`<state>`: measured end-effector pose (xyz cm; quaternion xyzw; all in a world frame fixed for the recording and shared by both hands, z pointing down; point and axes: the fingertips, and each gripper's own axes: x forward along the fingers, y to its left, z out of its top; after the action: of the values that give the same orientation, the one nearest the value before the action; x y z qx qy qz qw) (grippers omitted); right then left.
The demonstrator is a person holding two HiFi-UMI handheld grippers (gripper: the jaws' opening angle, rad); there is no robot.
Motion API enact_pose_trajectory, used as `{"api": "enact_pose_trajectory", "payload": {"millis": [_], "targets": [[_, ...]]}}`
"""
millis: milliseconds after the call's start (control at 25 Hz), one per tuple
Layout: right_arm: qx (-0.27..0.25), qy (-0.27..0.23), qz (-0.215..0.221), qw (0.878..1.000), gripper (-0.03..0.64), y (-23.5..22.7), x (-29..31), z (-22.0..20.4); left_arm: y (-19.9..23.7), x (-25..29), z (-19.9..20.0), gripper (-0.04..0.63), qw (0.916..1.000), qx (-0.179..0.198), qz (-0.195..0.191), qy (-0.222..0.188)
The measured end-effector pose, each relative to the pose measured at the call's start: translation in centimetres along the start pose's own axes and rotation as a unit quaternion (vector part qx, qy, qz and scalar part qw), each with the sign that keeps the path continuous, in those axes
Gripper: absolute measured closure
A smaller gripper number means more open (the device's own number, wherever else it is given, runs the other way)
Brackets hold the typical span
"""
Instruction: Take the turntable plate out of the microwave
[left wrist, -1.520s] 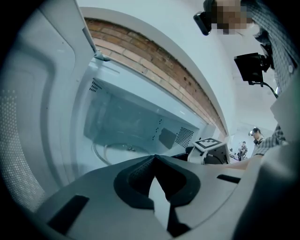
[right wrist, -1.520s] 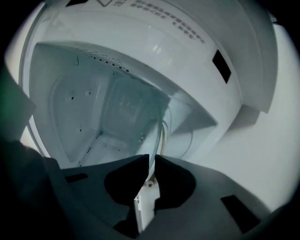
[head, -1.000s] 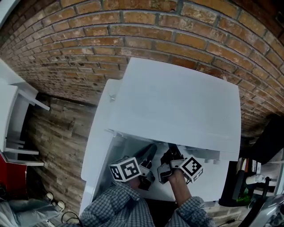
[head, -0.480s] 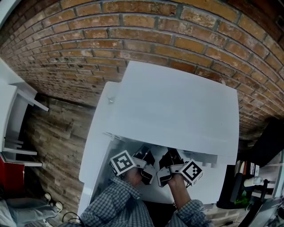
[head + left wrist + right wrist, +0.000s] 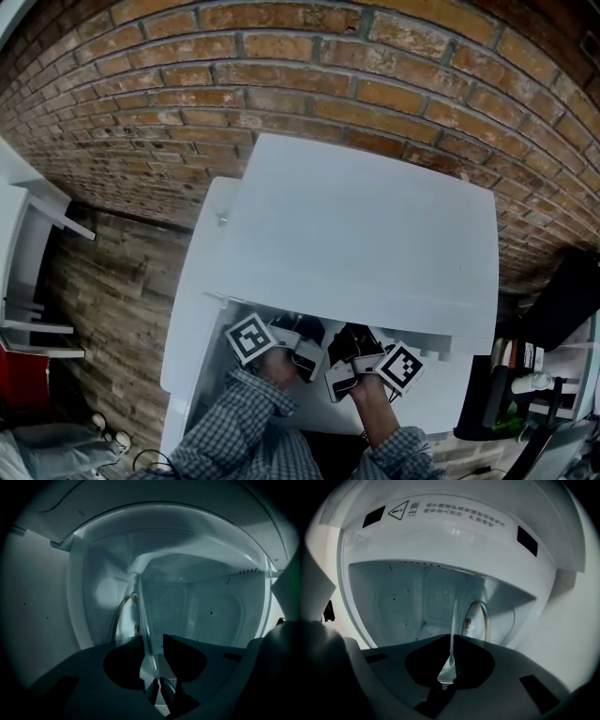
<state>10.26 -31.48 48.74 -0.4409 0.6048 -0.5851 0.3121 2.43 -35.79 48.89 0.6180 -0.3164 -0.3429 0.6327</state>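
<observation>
The white microwave (image 5: 366,225) is seen from above, and both grippers reach into its front opening. The clear glass turntable plate (image 5: 452,620) is lifted off the cavity floor and shows edge-on. My right gripper (image 5: 452,637) is shut on its rim. In the head view this right gripper (image 5: 349,339) sits under the microwave's front edge. My left gripper (image 5: 152,641) is open: the plate (image 5: 143,620) rim runs between its jaws with a gap on one side. That left gripper (image 5: 302,330) sits just left of the right one. The plate is hidden in the head view.
The roller ring (image 5: 477,620) lies on the cavity floor behind the plate. The microwave stands on a white surface (image 5: 197,291) against a brick wall (image 5: 309,66). A white shelf unit (image 5: 23,253) stands at the left, and dark items (image 5: 562,309) at the right.
My left gripper has shifted left and rolled, so its marker cube now faces up. The right gripper has hardly moved.
</observation>
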Motion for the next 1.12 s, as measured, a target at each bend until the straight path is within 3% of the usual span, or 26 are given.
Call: {"api": "enact_pose_trajectory", "payload": {"millis": [80, 120, 200, 480, 520, 600, 960, 1120], "targets": [[0.0, 0.005, -0.001, 1.0, 0.584, -0.2, 0.1, 0.0, 0.3, 0.1, 0.2, 0.503, 1.0, -0.004, 0.003, -0.007], [0.0, 0.008, -0.002, 1.0, 0.584, -0.3, 0.1, -0.1, 0.5, 0.1, 0.3, 0.548, 0.9999, -0.004, 0.005, -0.009], [0.0, 0.013, -0.009, 1.0, 0.584, -0.7, 0.2, -0.2, 0.7, 0.1, 0.5, 0.554, 0.9999, -0.003, 0.007, -0.012], [-0.02, 0.005, -0.027, 0.999, 0.573, -1.0, -0.2, -0.4, 0.7, -0.2, 0.4, 0.557, 0.9999, 0.005, 0.004, -0.01], [-0.016, 0.0, -0.023, 1.0, 0.51, -0.9, -0.2, -0.2, 0.6, -0.2, 0.4, 0.557, 0.9999, 0.004, 0.001, -0.011], [-0.011, -0.01, -0.017, 1.0, 0.463, -0.9, -0.3, 0.3, 0.3, -0.3, 0.4, 0.556, 0.9999, -0.002, -0.008, -0.013], [0.005, -0.029, 0.001, 1.0, 0.462, -1.6, 0.7, 2.1, -0.3, -2.0, 0.1, 0.543, 0.9985, -0.031, -0.04, -0.019], [0.011, -0.036, 0.006, 0.999, 0.462, -1.7, 1.1, 2.4, -0.8, -2.6, -0.9, 0.54, 0.9987, -0.009, -0.05, 0.004]]}}
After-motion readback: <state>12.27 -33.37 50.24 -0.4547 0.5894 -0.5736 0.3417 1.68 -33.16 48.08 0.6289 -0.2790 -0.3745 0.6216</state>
